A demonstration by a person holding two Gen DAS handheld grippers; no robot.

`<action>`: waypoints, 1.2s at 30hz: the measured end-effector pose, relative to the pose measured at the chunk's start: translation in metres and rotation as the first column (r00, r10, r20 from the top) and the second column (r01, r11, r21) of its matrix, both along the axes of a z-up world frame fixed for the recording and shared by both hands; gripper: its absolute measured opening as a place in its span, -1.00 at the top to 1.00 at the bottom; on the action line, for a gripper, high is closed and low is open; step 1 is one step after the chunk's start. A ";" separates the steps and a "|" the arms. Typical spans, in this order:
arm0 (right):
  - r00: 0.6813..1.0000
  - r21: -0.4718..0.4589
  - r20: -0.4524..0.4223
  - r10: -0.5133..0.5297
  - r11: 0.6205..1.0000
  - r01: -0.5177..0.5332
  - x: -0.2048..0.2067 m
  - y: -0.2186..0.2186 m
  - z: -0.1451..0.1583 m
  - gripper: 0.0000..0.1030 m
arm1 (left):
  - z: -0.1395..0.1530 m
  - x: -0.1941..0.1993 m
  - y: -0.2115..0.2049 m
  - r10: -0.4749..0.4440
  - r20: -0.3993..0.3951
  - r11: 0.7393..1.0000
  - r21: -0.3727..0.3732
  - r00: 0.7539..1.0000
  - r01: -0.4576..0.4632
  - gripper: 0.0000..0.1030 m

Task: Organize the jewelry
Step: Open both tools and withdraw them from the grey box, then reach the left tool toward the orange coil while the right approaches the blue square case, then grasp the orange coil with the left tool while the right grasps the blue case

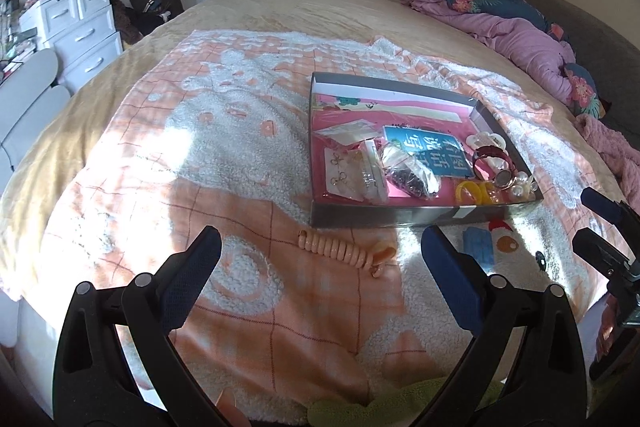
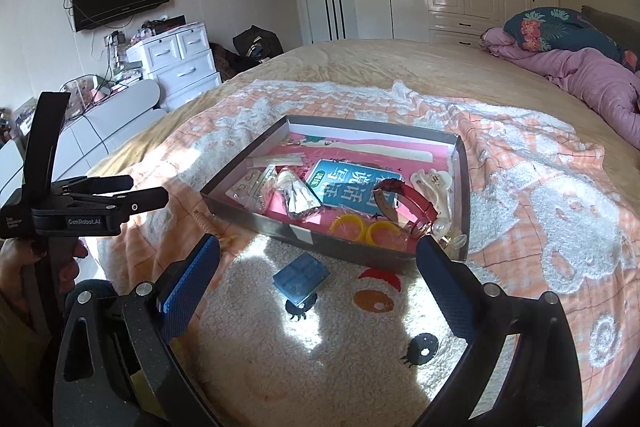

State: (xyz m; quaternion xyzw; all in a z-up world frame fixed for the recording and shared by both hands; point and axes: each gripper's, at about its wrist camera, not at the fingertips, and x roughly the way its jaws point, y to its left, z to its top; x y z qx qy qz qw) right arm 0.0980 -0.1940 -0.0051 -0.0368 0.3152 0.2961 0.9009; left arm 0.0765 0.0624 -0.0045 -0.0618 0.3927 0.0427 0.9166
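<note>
Blue box (image 2: 302,279) lies just ahead of the right claw (image 2: 318,259), jaws wide apart; lower gently, squeeze its sides.

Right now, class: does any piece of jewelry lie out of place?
Yes. A coiled peach spiral band lies on the blanket outside the tray, just before its near wall, while the other pieces sit inside.

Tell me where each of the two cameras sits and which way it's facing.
Left wrist: on the left tool, looking down across the bed at the coiled cord and tray; the right tool shows at the edge.
Right wrist: on the right tool, facing the tray; the left tool and a hand show.
Shared: tray, blanket.
</note>
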 end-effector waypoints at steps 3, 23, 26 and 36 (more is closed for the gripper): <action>1.000 -0.015 -0.018 0.013 1.000 -0.013 0.002 0.006 -0.008 -0.89 | -0.009 0.001 0.005 0.009 -0.025 1.000 -0.004 1.000 -0.009 -0.82; 0.984 -0.148 -0.146 0.097 0.982 -0.119 0.040 0.051 -0.086 -0.88 | -0.053 0.024 0.006 -0.056 -0.167 0.996 -0.079 0.984 0.043 -0.82; 0.981 -0.143 -0.161 0.109 0.981 -0.133 0.045 0.056 -0.091 -0.77 | -0.061 0.030 0.001 -0.079 -0.197 0.994 -0.094 0.977 0.061 -0.82; 0.977 -0.070 -0.181 0.111 0.990 -0.125 0.052 0.044 -0.093 -0.01 | -0.075 0.051 -0.009 -0.067 -0.243 0.997 -0.064 0.968 0.053 -0.82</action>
